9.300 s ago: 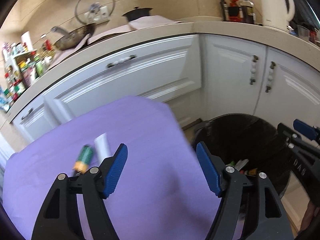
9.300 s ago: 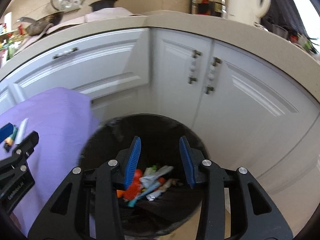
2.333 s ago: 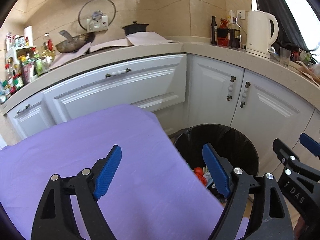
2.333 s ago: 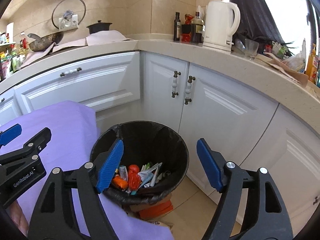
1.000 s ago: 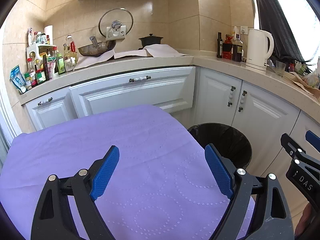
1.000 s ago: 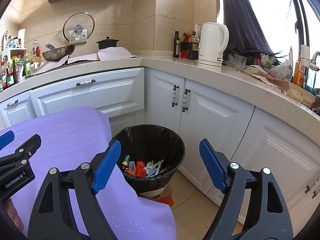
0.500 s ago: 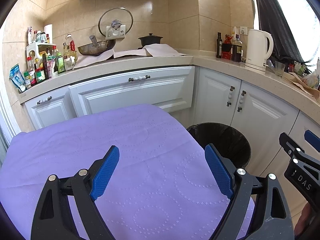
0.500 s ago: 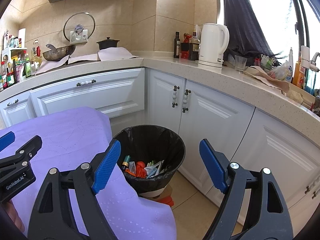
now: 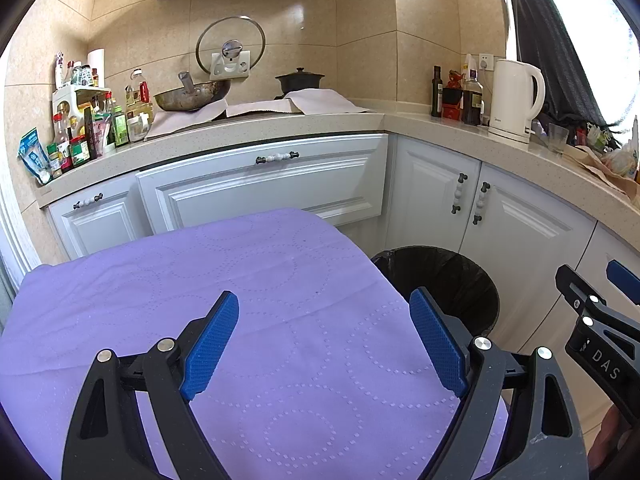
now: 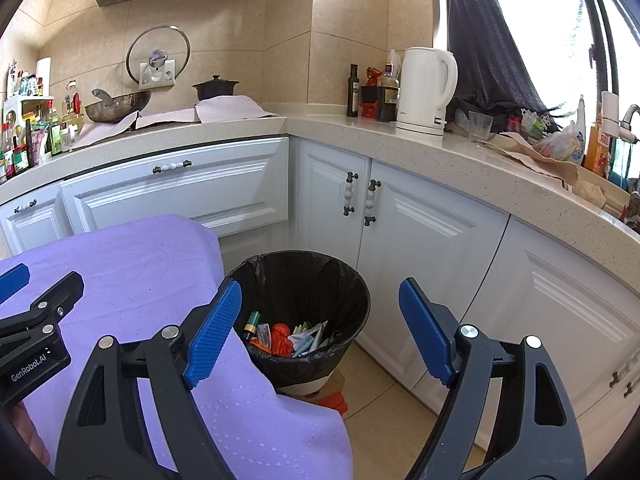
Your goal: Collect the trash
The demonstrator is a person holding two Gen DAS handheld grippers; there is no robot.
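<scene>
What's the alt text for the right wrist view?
An open right gripper with blue pads hangs empty above a round black-lined trash bin holding colourful wrappers. A purple embossed tablecloth lies to the bin's left, white kitchen cabinets stand behind, and the left gripper pokes in at the left edge.

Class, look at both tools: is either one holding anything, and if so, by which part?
Nothing is held. The left tool and the right tool are both open and empty.

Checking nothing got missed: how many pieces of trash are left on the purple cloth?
0. The purple cloth shows nothing on it in either view; the trash lies in the black bin. The gripper fingers hide parts of the cloth.
</scene>
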